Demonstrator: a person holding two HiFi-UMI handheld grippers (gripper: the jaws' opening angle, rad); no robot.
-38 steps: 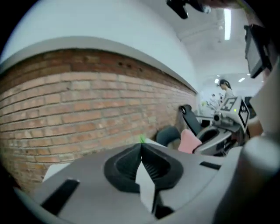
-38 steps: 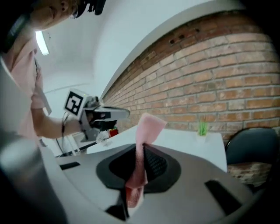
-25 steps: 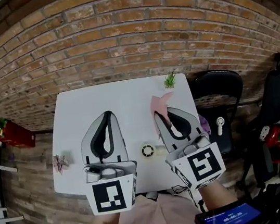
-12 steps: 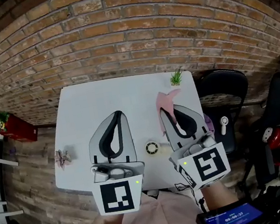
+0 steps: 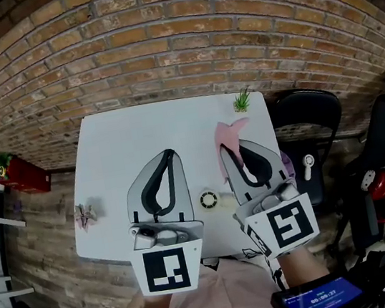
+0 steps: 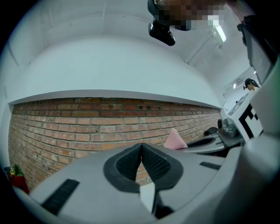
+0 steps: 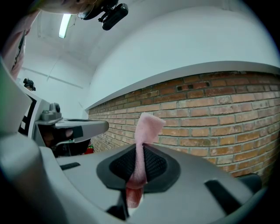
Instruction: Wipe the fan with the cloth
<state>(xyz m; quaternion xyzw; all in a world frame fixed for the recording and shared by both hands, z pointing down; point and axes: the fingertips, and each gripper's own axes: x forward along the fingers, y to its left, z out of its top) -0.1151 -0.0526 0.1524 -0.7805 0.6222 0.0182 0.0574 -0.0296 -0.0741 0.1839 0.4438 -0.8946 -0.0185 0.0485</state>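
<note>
A small round white fan [image 5: 208, 200] lies on the white table [image 5: 145, 132] between my two grippers. My left gripper [image 5: 169, 153] hovers just left of the fan, its jaws shut with nothing between them; in the left gripper view its gripper [image 6: 141, 146] points at the brick wall. My right gripper [image 5: 224, 149] sits right of the fan, shut on a pink cloth [image 5: 228, 134]. The cloth [image 7: 146, 127] stands up out of the right gripper [image 7: 140, 151] and flops over at its top.
A small green plant [image 5: 242, 100] stands at the table's far right corner. A black chair [image 5: 305, 132] is right of the table. A small dried flower [image 5: 84, 216] lies at the left edge, with a red object [image 5: 16, 177] further left. A brick wall [image 5: 176, 51] lies beyond.
My left gripper has drifted slightly rightward over the table, closer to the fan. The right gripper keeps still with the cloth in it. The head view has shifted a little.
</note>
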